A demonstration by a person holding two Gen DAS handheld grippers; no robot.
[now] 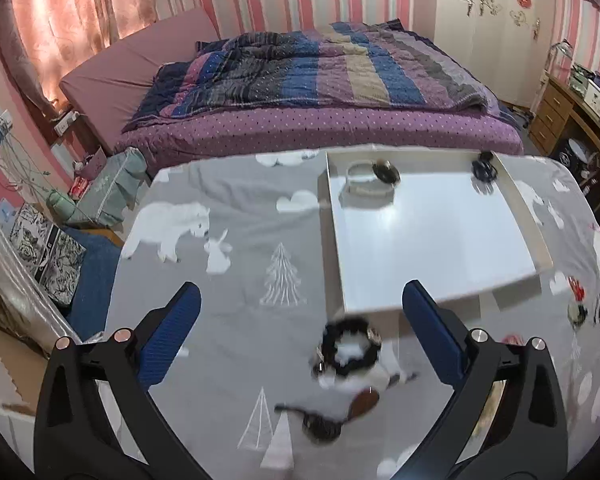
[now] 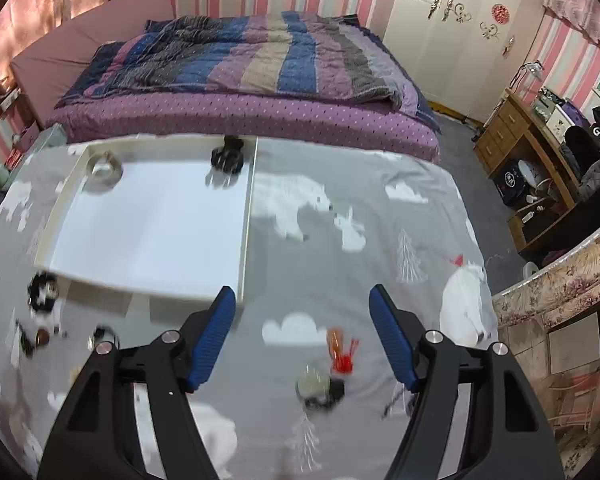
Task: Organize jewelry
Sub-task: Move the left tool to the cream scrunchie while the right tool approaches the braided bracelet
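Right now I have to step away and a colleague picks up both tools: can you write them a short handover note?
Left tool: open, empty, above the black bracelet on the grey cloth.
Right tool: open, empty, above the red-orange piece and a round greenish piece.
Done: white tray holds a bangle at its far left and a black piece at its far right.
Left: the loose pieces on the cloth, near both tools, go into the tray. Some are too blurred to name.

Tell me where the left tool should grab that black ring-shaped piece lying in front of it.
Grip the black ring across its band, coming straight down from above: it seems to lie flat on the cloth, its open centre leaving room for one finger inside. The left tool is already open.
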